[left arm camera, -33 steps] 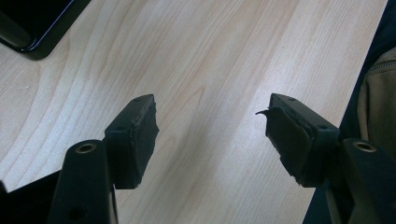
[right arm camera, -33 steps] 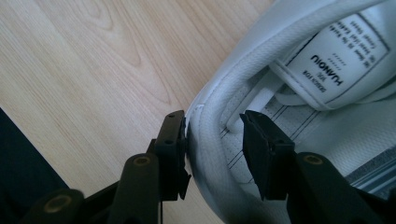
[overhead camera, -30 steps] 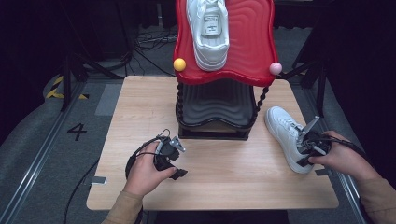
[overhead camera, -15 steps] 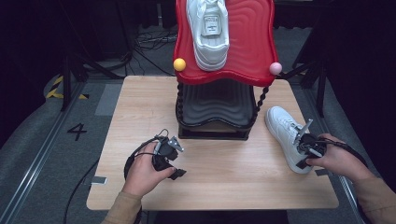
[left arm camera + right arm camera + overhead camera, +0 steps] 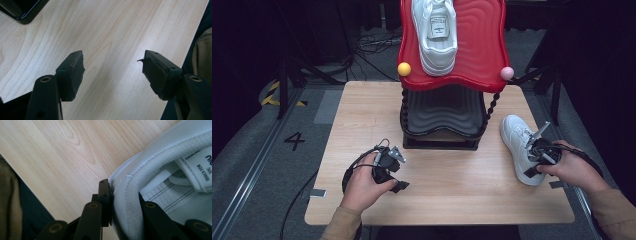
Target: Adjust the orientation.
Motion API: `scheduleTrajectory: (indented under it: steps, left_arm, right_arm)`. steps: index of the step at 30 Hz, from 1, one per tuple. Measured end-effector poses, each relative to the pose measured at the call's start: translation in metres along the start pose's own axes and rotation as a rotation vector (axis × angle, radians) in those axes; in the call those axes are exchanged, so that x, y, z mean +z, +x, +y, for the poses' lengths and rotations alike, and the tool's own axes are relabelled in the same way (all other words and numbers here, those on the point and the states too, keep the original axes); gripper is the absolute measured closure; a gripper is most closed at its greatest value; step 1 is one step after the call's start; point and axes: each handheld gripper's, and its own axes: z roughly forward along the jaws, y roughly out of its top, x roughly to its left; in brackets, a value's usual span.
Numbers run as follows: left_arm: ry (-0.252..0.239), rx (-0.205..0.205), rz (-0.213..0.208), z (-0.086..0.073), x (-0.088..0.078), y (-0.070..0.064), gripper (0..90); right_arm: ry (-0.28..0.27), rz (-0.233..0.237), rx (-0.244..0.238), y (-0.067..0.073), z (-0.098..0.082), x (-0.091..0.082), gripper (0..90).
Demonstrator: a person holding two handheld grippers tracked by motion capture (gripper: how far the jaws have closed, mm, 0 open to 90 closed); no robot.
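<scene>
A white sneaker lies on the wooden table at the right, toe pointing away from me. My right gripper is shut on its padded heel collar, one jaw outside the heel, the other inside the shoe. A second white sneaker rests on the red wavy top shelf of a black-framed stand. Over the bare wood at the front left, my left gripper is open, with nothing between its pads.
An orange ball and a pink ball cap the stand's front corners. A black cable loops beside the left hand. The table's front edge is close to both hands. Dark floor with cables surrounds the table.
The right gripper has slid toward the sneaker's heel and closed on its collar. The left gripper has stayed put.
</scene>
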Motion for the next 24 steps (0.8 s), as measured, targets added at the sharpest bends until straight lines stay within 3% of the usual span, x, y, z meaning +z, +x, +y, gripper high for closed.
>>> scheduleTrajectory:
  steps: [10,24]
  left_arm:
    - [-0.013,-0.023,0.009,-0.009,-0.005,0.001,34.2]
    - [-0.018,-0.042,0.013,-0.015,-0.008,0.003,33.9]
  right_arm:
    - [-0.011,0.000,0.009,0.004,0.006,-0.030,78.7]
    - [-0.069,-0.082,-0.022,0.022,0.022,-0.108,78.6]
